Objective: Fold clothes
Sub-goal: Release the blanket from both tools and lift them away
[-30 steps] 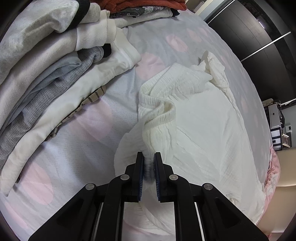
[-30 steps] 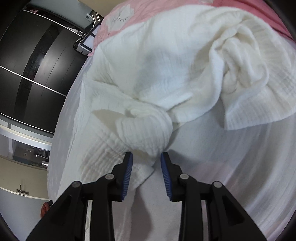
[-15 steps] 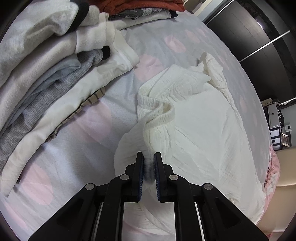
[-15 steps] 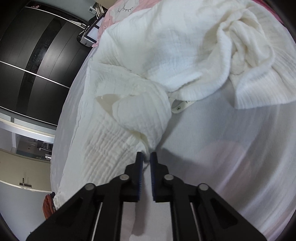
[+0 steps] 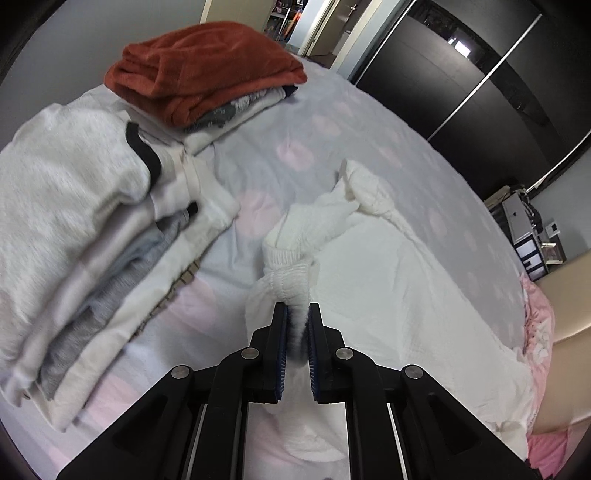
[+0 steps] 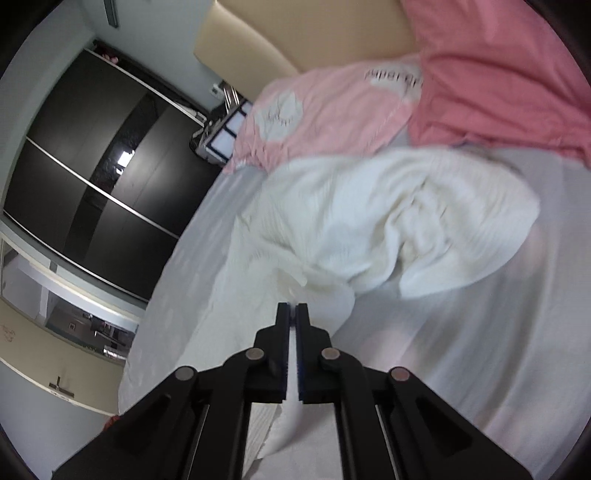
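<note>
Both tongs, left tongs point(image 5: 297, 308) and right tongs point(image 6: 292, 308), pinch the white garment point(image 5: 388, 280); pink pillowcase point(image 6: 332, 110) lettering unreadable

Home bedroom. A bed point(image 5: 303, 122) with a pale pink-spotted sheet carries stacks of folded clothes point(image 5: 92, 229), with pink pillows point(image 6: 498, 85) against a beige headboard point(image 6: 295, 33). Dark sliding wardrobe doors point(image 6: 85, 177) run along one wall, and a doorway point(image 5: 314, 26) opens behind the bed.

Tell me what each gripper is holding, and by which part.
Both hold the white garment: left gripper by its gathered elastic edge, right gripper by a thin fold of its edge.
</note>
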The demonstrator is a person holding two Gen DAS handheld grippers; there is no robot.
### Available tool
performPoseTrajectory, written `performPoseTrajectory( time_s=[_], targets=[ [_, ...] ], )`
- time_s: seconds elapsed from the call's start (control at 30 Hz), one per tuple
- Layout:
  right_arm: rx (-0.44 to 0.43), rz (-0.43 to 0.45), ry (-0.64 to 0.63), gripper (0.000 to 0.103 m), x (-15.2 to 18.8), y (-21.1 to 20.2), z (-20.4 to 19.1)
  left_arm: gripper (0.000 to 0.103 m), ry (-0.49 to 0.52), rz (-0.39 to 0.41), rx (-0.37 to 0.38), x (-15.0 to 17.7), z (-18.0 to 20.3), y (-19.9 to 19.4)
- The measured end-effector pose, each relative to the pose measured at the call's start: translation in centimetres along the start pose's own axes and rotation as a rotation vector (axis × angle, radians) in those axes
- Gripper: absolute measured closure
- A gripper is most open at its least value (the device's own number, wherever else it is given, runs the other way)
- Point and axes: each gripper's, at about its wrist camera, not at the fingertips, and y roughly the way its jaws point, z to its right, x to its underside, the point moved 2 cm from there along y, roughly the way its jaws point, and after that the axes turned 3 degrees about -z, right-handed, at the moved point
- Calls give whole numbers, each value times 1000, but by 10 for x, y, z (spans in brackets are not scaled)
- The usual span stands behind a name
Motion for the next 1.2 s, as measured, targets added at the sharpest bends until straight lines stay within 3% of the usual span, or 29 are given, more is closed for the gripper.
performPoseTrajectory(
  time_s=[0.2,0.37,0.57,0.6,0.67,0.77,0.87,1.03,1.2],
  targets=[
    [80,67,-22,101,-32,-67,12,94,16,7,-27,-18,-11,-30],
    [156,69,24,101,-39,-90,40,95,7,-4,-60,-24,-32,-47],
    [237,45,83,101,-34,-92,74,97,-9,-22,-129,-29,-59,-52],
    [250,40,82,101,-32,-90,77,103,-12,-30,-137,-29,-62,-52],
    [287,32,73,101,-29,-89,81,103,15,-13,-210,-28,-66,-53],
    [326,5,60,100,-26,-84,85,103,34,-28,-245,-28,-74,-50],
    [346,-71,77,98,-20,-70,93,103,38,-83,-243,-25,-79,-39],
    [393,-86,75,93,-21,-62,95,101,53,-93,-203,-28,-68,-33],
    [347,-110,7,87,-26,-49,71,95,113,-95,-197,-37,-38,-23]
  ],
)
